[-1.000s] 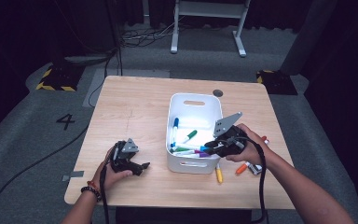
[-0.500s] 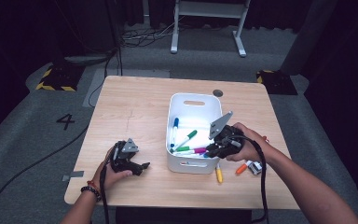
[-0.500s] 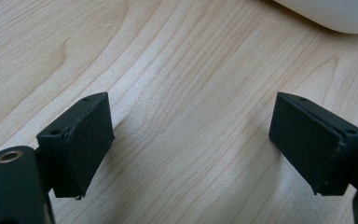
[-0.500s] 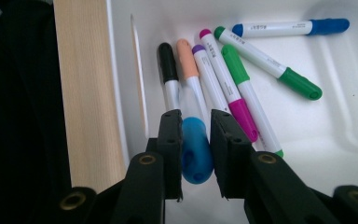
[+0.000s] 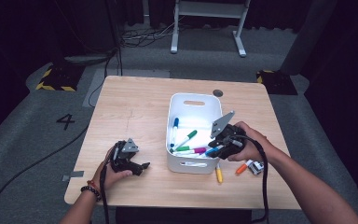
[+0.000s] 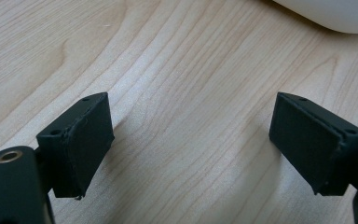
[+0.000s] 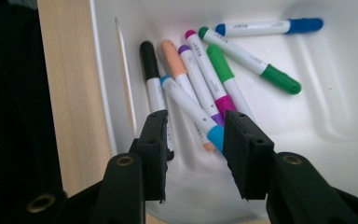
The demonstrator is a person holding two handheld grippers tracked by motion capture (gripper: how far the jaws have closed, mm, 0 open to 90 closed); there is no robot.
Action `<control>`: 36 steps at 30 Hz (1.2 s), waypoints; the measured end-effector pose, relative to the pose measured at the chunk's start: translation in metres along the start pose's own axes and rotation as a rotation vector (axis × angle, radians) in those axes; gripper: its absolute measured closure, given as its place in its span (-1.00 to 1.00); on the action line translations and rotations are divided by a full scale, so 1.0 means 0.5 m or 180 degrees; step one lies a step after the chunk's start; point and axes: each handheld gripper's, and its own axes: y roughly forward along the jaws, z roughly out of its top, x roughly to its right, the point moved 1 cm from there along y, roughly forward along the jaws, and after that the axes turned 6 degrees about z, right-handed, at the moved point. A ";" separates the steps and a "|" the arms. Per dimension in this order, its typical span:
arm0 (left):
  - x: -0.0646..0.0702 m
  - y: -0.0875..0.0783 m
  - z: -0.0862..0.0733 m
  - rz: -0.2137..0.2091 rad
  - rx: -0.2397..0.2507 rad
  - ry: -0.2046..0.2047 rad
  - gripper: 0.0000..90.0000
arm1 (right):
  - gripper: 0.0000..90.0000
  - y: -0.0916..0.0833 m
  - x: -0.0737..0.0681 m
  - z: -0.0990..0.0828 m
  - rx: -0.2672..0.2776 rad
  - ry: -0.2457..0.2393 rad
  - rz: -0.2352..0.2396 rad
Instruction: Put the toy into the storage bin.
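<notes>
A white bin stands in the middle of the wooden table. Inside the bin lie several markers: blue, green, magenta, black and others. My right gripper leans over the bin's right front corner. Its jaws have just been opening and stand a little apart. A light-blue-capped marker lies on the bin floor with its cap end between them, not pressed. My left gripper rests open on the bare table, left of the bin.
A yellow marker, an orange marker and a small white-grey object lie on the table right of the bin's front, beside my right hand. The bin's rounded wall is beyond my left gripper. A cable trails from each gripper.
My right gripper has tipped further into the bin, and its jaws have parted. The left hand and its gripper have kept still.
</notes>
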 end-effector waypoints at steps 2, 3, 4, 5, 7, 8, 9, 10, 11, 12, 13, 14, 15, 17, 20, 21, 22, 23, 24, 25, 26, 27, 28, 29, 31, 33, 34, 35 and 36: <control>0.000 0.000 0.000 0.0000 -0.0001 0.0000 -0.69 | 0.29 -0.017 -0.005 -0.007 0.0128 0.0048 -0.0026; 0.000 0.000 0.000 0.0001 -0.0001 -0.0001 -0.69 | 0.25 -0.024 -0.009 -0.011 0.0203 0.0027 -0.0103; 0.000 0.000 0.000 0.0001 0.0000 0.0001 -0.69 | 0.25 -0.032 -0.015 -0.015 0.0249 0.0016 -0.0169; 0.000 0.000 0.000 0.0001 0.0001 0.0001 -0.69 | 0.22 -0.039 -0.022 -0.020 0.0318 -0.0027 -0.0215; 0.000 0.000 0.000 -0.0001 -0.0001 -0.0003 -0.69 | 0.19 -0.051 -0.033 -0.029 0.0454 -0.0060 -0.0317; 0.000 0.000 0.000 0.0000 -0.0001 -0.0002 -0.69 | 0.17 -0.059 -0.040 -0.037 0.0541 -0.0043 -0.0394; 0.000 0.000 0.000 -0.0001 -0.0001 -0.0001 -0.69 | 0.13 -0.065 -0.045 -0.044 0.0608 -0.0014 -0.0456; 0.000 0.000 0.000 -0.0001 -0.0001 -0.0001 -0.69 | 0.13 -0.071 -0.051 -0.052 0.0704 0.0029 -0.0506; 0.000 0.000 0.000 0.0000 -0.0001 -0.0001 -0.69 | 0.12 -0.079 -0.057 -0.063 0.0823 0.0050 -0.0570; 0.000 0.000 0.000 0.0000 -0.0001 -0.0001 -0.69 | 0.11 -0.083 -0.063 -0.072 0.0937 0.0118 -0.0591; 0.000 0.000 0.000 -0.0001 -0.0001 -0.0002 -0.69 | 0.10 -0.086 -0.067 -0.079 0.0998 0.0138 -0.0629; 0.000 0.000 0.000 -0.0001 -0.0001 -0.0001 -0.69 | 0.09 -0.088 -0.072 -0.088 0.1057 0.0145 -0.0672; 0.000 0.000 0.000 0.0000 -0.0001 0.0000 -0.69 | 0.07 -0.089 -0.076 -0.095 0.1090 0.0166 -0.0698; 0.000 0.000 0.000 -0.0001 -0.0001 -0.0002 -0.69 | 0.06 -0.088 -0.087 -0.114 0.1175 0.0219 -0.0780; 0.000 0.000 0.000 0.0000 -0.0001 -0.0001 -0.69 | 0.03 -0.078 -0.100 -0.135 0.1240 0.0287 -0.0872; 0.000 0.000 0.000 0.0000 -0.0001 -0.0001 -0.69 | 0.02 -0.072 -0.106 -0.144 0.1272 0.0340 -0.0872; 0.000 0.000 0.000 0.0000 -0.0001 -0.0001 -0.69 | -0.04 -0.067 -0.111 -0.151 0.1302 0.0375 -0.0896; 0.000 0.000 0.000 0.0000 -0.0001 -0.0002 -0.69 | -0.05 -0.062 -0.116 -0.160 0.1305 0.0404 -0.1000; 0.000 0.000 0.000 0.0000 -0.0002 -0.0001 -0.69 | -0.06 -0.058 -0.119 -0.165 0.1336 0.0447 -0.1040; 0.000 0.000 0.000 0.0000 -0.0001 -0.0002 -0.69 | -0.09 -0.054 -0.122 -0.173 0.1373 0.0493 -0.1044; 0.000 0.000 0.000 0.0000 -0.0001 0.0000 -0.69 | -0.11 -0.049 -0.124 -0.181 0.1413 0.0549 -0.1035; 0.000 0.000 0.000 -0.0001 -0.0001 -0.0001 -0.69 | -0.12 -0.042 -0.126 -0.189 0.1444 0.0622 -0.1052; 0.000 0.000 0.000 -0.0001 -0.0001 -0.0004 -0.69 | -0.14 -0.033 -0.126 -0.197 0.1438 0.0654 -0.1064; 0.000 0.000 0.000 0.0000 0.0000 -0.0003 -0.69 | -0.15 -0.023 -0.126 -0.205 0.1431 0.0699 -0.1041; 0.000 0.000 0.000 -0.0001 -0.0001 -0.0002 -0.69 | -0.15 0.000 -0.125 -0.220 0.1382 0.0783 -0.1021; 0.000 0.000 0.000 0.0000 -0.0001 -0.0001 -0.69 | -0.15 0.026 -0.125 -0.227 0.1354 0.0907 -0.1019; 0.000 0.000 0.000 0.0000 0.0000 -0.0002 -0.69 | -0.15 0.041 -0.124 -0.233 0.1312 0.0897 -0.1048; 0.000 0.000 0.000 0.0000 -0.0002 -0.0003 -0.69 | -0.15 0.061 -0.125 -0.238 0.1238 0.0921 -0.1109; 0.000 0.000 0.000 0.0002 -0.0002 -0.0004 -0.69 | -0.15 0.079 -0.123 -0.241 0.1190 0.0918 -0.1136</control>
